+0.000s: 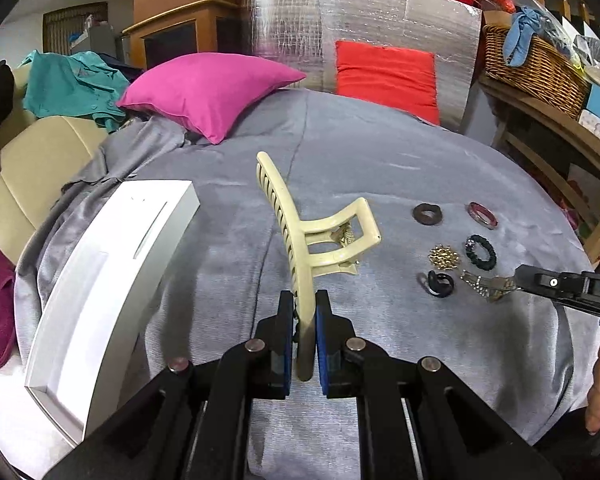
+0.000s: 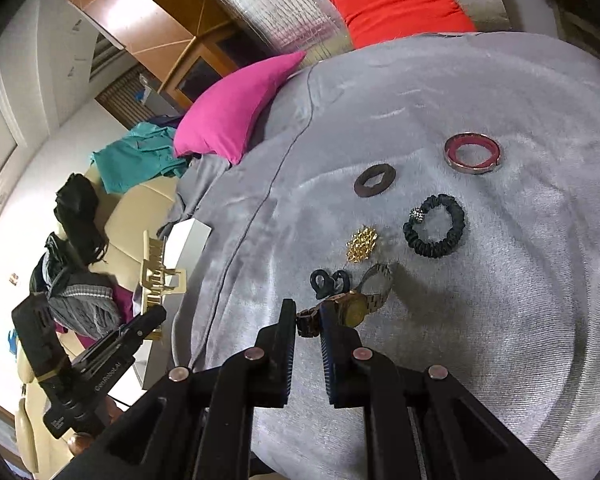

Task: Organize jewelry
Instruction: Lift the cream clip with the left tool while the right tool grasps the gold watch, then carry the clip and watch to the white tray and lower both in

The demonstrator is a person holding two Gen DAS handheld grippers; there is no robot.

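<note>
**Both grippers loaded; remaining jewelry laid out on the grey cloth**

Nearest the left wrist camera, the left gripper [image 1: 305, 316] is pinching the cream hair claw [image 1: 300, 240] by one end, pads pressed to either side, so the claw juts forward clear of the grey cloth [image 1: 380, 160]. It is a long, curved, glossy plastic piece with a row of teeth and a sprung hinge showing. Held by the tip, it can, in my judgement, be lowered lengthwise into the white box [image 1: 112, 264], which lies open just to its left on the cloth.

The right gripper [image 2: 306, 322] is closed on the band of a gold-toned wristwatch [image 2: 356, 308]; the round case and the rest of the metal link band trail beyond the right pad, with the far loop of band low over the cloth. A grip on the band avoids the smooth case, likely the securer hold.

Outward from the watch, all loose on the cloth and apart from each other: a small black clip [image 2: 328, 280] just beside it, a gold brooch [image 2: 362, 244], a black scrunchie [image 2: 434, 226], a dark brown ring [image 2: 374, 185] and, farthest, a pink-lined bangle [image 2: 473, 152]. Their spacing leaves each room for a separate pick.
</note>
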